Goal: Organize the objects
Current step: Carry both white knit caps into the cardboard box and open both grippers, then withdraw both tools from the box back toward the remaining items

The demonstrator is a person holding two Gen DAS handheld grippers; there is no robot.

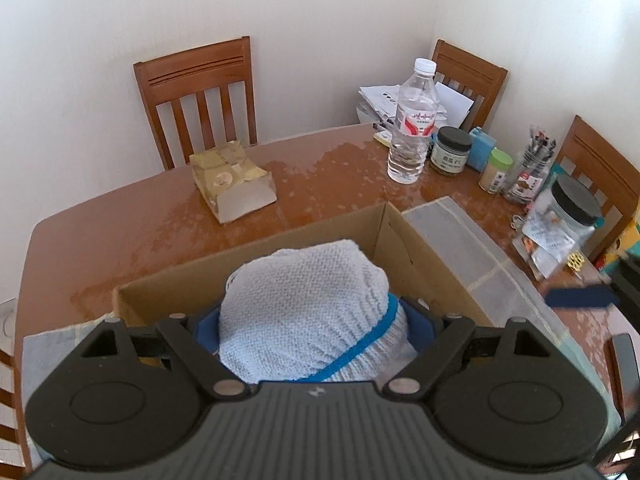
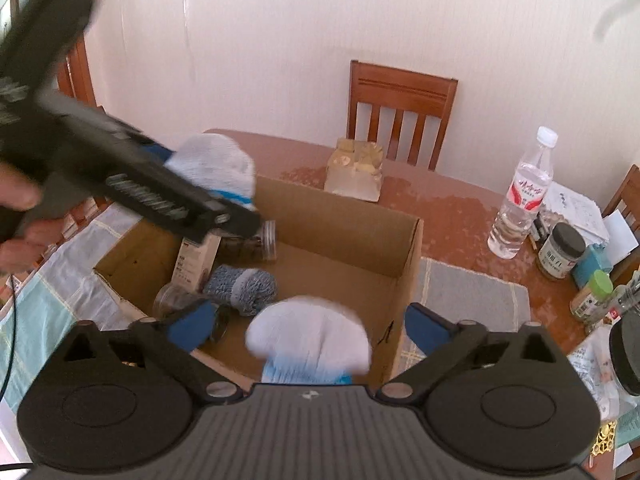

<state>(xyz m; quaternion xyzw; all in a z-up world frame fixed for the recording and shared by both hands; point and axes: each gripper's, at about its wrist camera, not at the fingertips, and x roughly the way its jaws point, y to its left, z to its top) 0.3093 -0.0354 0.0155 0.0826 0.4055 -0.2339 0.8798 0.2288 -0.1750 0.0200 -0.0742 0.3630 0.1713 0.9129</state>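
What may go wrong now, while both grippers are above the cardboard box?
1. The left gripper holds a light blue knitted bundle above the cardboard box; released near the rim, it may land outside.
2. The right gripper is open, and the white and blue bundle between its fingers looks blurred, probably falling; it may land on the jars already inside.
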